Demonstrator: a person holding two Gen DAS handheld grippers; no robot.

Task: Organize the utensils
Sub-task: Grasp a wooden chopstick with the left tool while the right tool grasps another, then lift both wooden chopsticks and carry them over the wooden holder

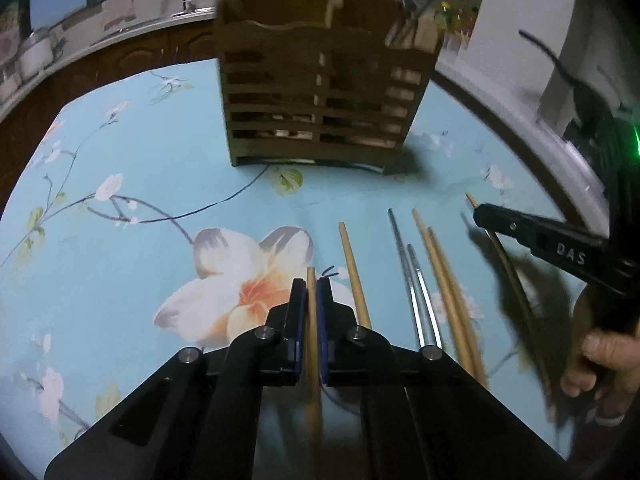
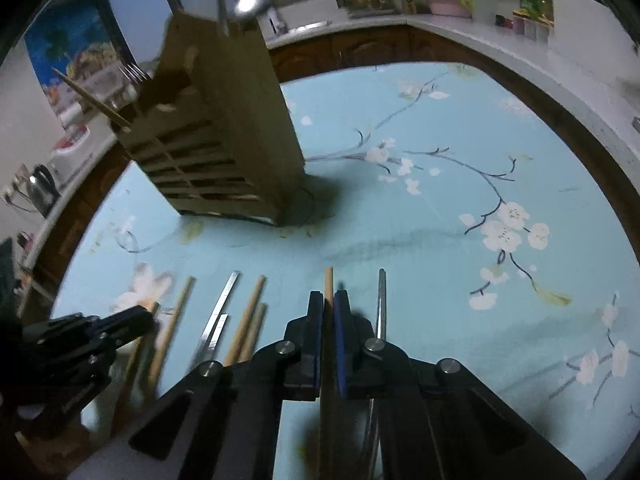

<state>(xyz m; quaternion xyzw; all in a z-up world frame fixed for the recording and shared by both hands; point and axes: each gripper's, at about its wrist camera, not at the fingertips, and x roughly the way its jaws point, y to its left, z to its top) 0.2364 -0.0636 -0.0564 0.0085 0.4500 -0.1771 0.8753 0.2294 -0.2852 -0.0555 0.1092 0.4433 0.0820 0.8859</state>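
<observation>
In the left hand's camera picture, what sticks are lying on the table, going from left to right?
Wooden chopstick in the left gripper → lone wooden chopstick → two metal chopsticks → two wooden chopsticks → dark chopstick in the right gripper.

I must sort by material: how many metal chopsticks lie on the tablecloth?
3. A metal pair lies side by side left of the right gripper; one metal chopstick lies just right of it. Others may be hidden under it.
</observation>
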